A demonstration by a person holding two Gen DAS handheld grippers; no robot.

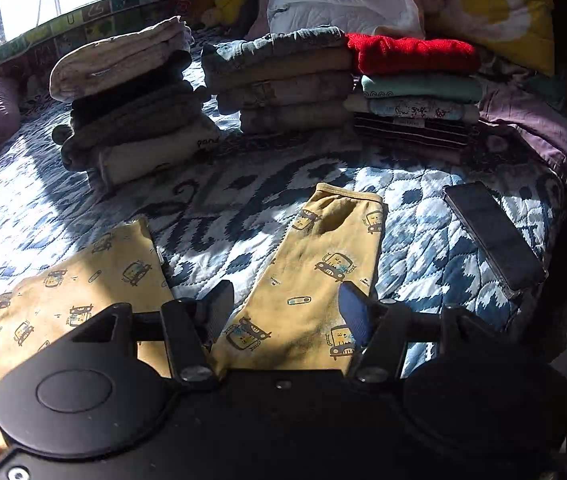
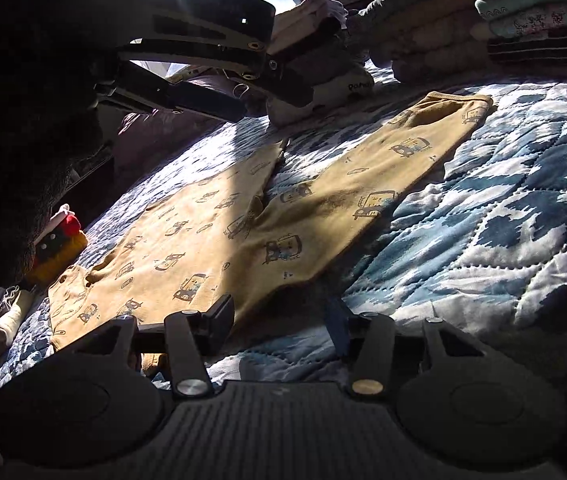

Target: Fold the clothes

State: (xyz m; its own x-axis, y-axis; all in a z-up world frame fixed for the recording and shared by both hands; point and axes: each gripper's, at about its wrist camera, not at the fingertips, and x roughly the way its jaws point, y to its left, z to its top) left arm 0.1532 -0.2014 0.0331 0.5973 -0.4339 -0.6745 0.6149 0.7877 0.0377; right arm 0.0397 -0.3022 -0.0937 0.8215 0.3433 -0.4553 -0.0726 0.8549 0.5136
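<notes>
While 3 folded stacks (image 1: 283,80) sit done on the bed (image 1: 423,240), yellow pants (image 1: 307,280) lie flat, unfolded; left tongs (image 1: 283,312) and right tongs (image 2: 279,320) both apart, empty.

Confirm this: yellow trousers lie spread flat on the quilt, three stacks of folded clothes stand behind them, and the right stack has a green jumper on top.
Not quite: the jumper on top of the right stack is red, as the left wrist view shows. The rest holds: yellow trousers flat on the quilt, three stacks behind.

Both wrist views look forward, low and close over the blue-white quilted bed (image 1: 423,216), sharing the yellow car-print pants (image 1: 315,280).
</notes>
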